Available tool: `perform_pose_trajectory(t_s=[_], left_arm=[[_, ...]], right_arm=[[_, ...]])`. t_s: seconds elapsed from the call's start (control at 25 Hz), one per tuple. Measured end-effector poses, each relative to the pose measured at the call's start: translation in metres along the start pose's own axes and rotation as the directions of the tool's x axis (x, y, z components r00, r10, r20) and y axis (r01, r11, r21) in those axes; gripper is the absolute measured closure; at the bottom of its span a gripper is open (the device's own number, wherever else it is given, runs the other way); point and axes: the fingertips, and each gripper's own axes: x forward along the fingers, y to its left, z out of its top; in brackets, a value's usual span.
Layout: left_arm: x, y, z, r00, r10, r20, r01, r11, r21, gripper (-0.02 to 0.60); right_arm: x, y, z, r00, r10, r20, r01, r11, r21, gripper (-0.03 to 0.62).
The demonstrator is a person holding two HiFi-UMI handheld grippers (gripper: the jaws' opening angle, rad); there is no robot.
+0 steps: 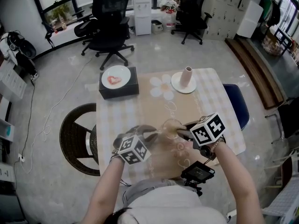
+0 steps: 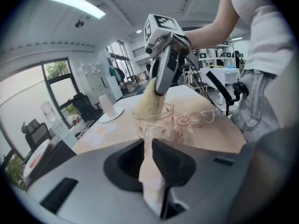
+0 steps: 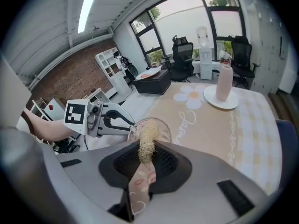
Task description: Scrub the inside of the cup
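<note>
The near wall of the glass cup (image 2: pixel 156 121) is clamped by the left gripper (image 2: pixel 150 143). A fibrous scrubber (image 2: pixel 150 101), gripped by the right gripper (image 2: pixel 160 88), is pushed into the cup from above.

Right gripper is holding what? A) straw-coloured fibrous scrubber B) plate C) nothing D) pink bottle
A: the right gripper has its jaws shut on the scrubber, whose tip sits inside the glass cup.

Bright and even overall: daylight from the windows (image 3: pixel 205 17) plus a ceiling strip light (image 2: pixel 74 3). Both gripper views are heavy fisheye with black corners, and stuff nearest the lens goes soft.
</note>
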Motion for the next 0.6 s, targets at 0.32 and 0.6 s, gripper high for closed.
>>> perform_pose_trajectory(t_s=[0.32,0.6], left_arm=[[0.003,0.002,-0.006,1.0,-0.017,0.002,0.017,0.994,-0.107,0.525],[0.003,0.004,-0.011,1.0,-0.017,-0.007,0.016,0.988,-0.155,0.525]], right_arm=[[-0.004,0.003,0.008,0.984,-0.044,0.174,0.053,0.997,-0.052,0.533],[-0.004,0.005,0.012,0.956,-0.049,0.289,0.072,0.995,-0.069,0.533]])
